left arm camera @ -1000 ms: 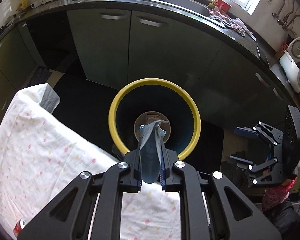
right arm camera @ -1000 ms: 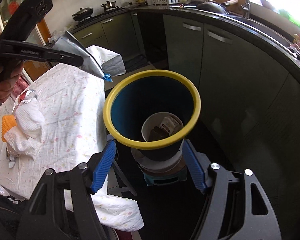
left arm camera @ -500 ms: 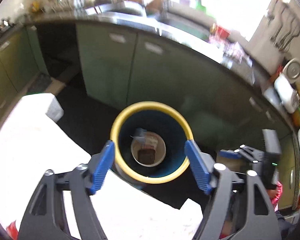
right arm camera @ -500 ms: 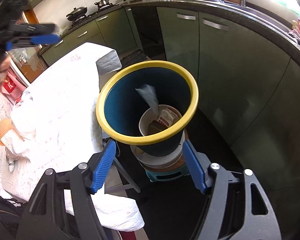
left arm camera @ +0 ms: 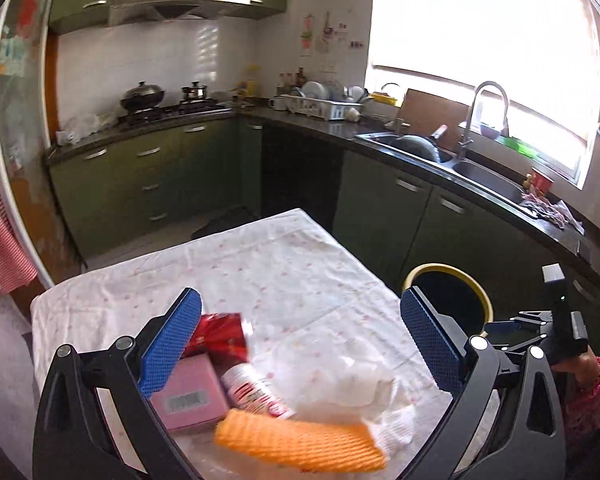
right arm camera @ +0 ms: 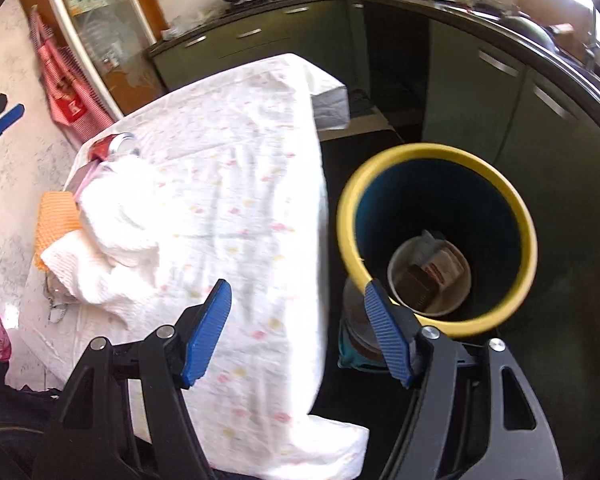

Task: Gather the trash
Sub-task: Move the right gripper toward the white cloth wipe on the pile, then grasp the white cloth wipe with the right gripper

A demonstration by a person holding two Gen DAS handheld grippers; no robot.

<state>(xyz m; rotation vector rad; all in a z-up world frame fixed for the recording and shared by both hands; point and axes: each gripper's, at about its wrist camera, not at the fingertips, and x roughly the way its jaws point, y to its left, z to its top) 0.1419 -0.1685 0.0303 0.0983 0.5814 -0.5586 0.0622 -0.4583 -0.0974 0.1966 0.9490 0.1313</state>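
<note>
A second ago my left gripper (left arm camera: 300, 350) held a crumpled wrapper over the bin (right arm camera: 436, 236); half a second ago the wrapper was falling inside. Now the left gripper is empty, its jaws wide apart, and it has swung away from the bin to face the table (left arm camera: 260, 256). I judge this drop complete and the next pickup in preparation. The wrapper (right arm camera: 430, 246) appears to lie at the bottom of the bin, on the paper cup (right arm camera: 428, 280) and other scraps; motion blur prevents a firm identification. The remaining trash sits in a cluster at the near end of the table, between the left fingers: a red can (left arm camera: 220, 336), a pink box (left arm camera: 188, 396), a small bottle with a red label (left arm camera: 256, 394), an orange foam net (left arm camera: 296, 444) and a wad of white paper towel (left arm camera: 352, 384). My right gripper (right arm camera: 296, 336) is also empty, jaws wide apart, and hangs above the gap between the table edge and the bin, tilted downward. The bin stands on the floor just beside the table, on a small stand. In the right wrist view, only one blue fingertip of the left gripper shows at the far left edge.
</note>
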